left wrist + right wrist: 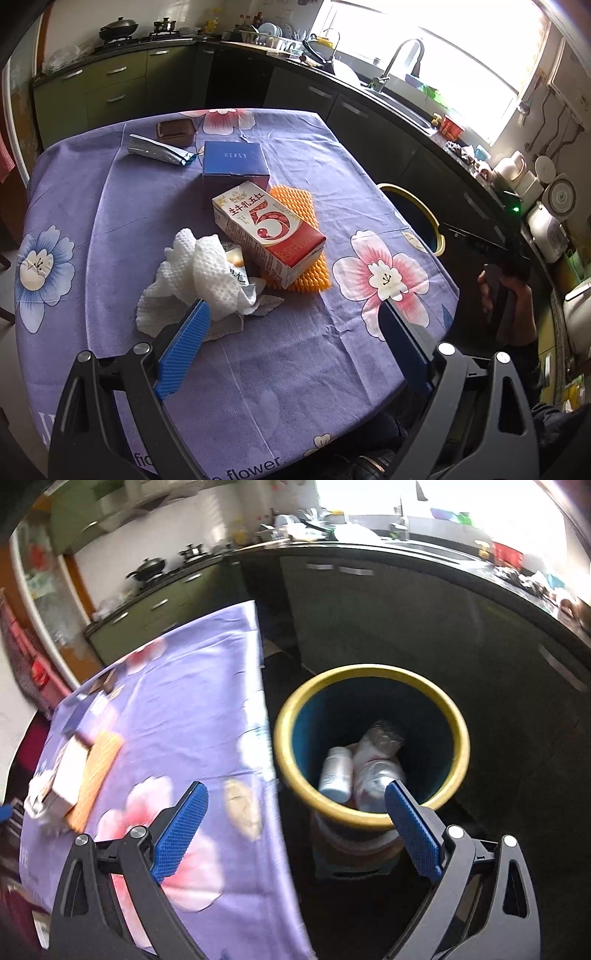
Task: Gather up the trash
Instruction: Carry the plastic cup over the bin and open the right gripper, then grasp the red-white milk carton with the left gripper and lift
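On the purple-clothed bench [110, 206], crumpled tissue [195, 280] is lying just beyond my left gripper [295, 317], jaws apart. I'm holding my right gripper [295, 797], jaws apart and empty, at the bin [369, 675].

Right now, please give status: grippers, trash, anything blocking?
Left gripper open over the crumpled paper towel. Right gripper open, empty, above the trash bin. Milk carton beside the towel.
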